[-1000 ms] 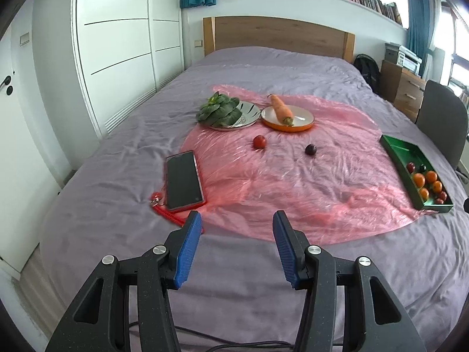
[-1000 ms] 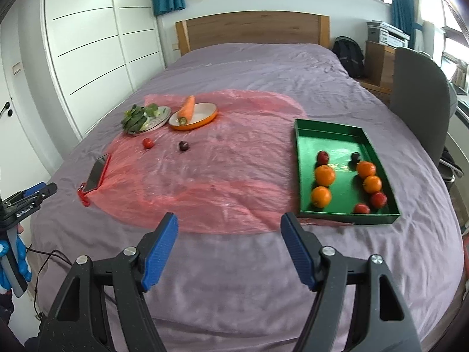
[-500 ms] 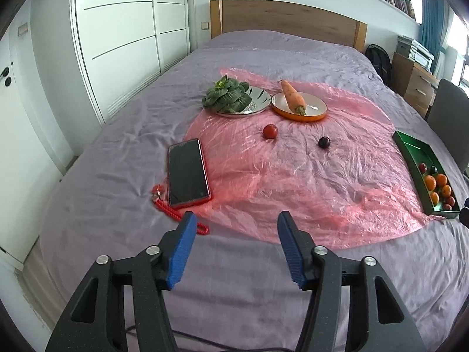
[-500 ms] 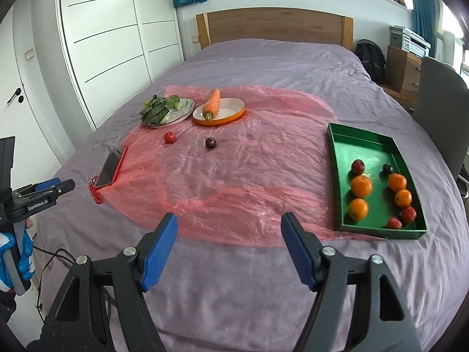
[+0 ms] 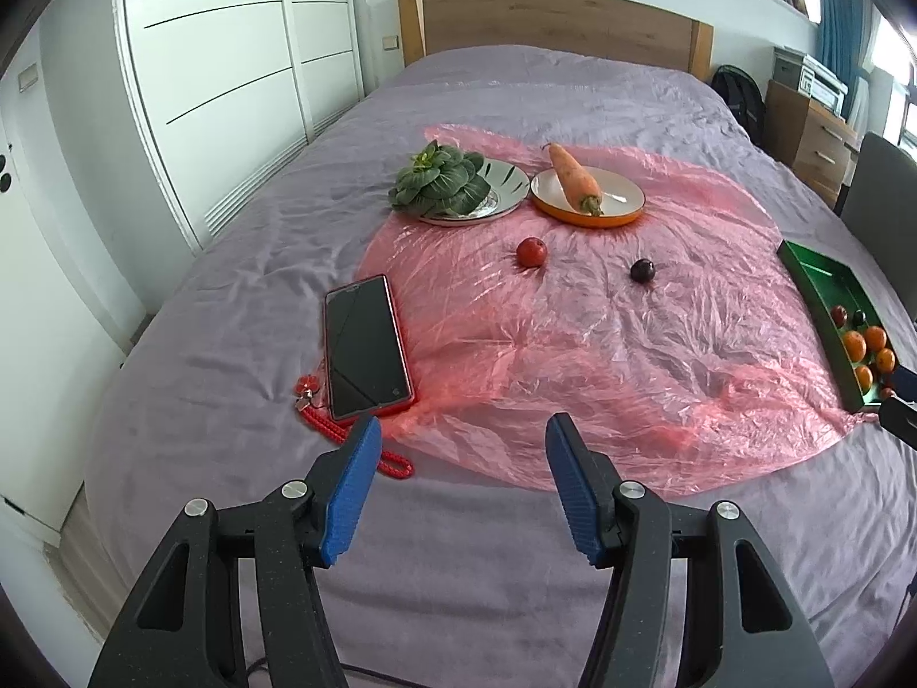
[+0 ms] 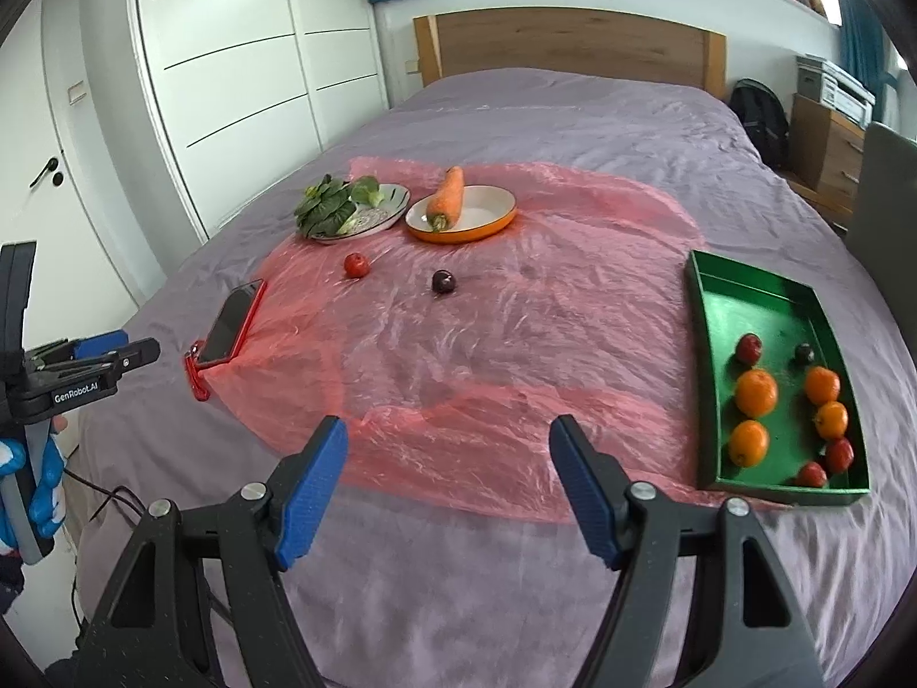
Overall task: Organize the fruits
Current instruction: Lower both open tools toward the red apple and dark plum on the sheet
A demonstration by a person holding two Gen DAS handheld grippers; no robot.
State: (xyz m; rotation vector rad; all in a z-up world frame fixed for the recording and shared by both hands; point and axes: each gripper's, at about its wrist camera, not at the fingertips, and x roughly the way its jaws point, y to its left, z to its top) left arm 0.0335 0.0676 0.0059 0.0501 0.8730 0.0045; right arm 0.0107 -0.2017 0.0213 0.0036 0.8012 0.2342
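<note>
Step in hand: approach. The left gripper (image 5: 461, 479) has just been opening, with nothing between its jaws; the right gripper (image 6: 447, 479) is spread wide and empty too. Two loose fruits, a small round red fruit (image 5: 531, 251) and a dark purple plum-like fruit (image 5: 642, 270), lie apart on the crinkled pink plastic sheet (image 5: 602, 355). The green rectangular tray (image 6: 745, 301), at the sheet's right edge, holds the sorted fruit. Next move, as judged: reach over a loose fruit and close on it gently. The sheet covers a grey-purple bed (image 5: 516, 573) beside white wardrobes.

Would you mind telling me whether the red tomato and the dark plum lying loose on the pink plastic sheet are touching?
Apart. The right wrist view shows the red tomato and the dark plum with bare pink plastic sheet between them; the left wrist view shows the same gap.
</note>
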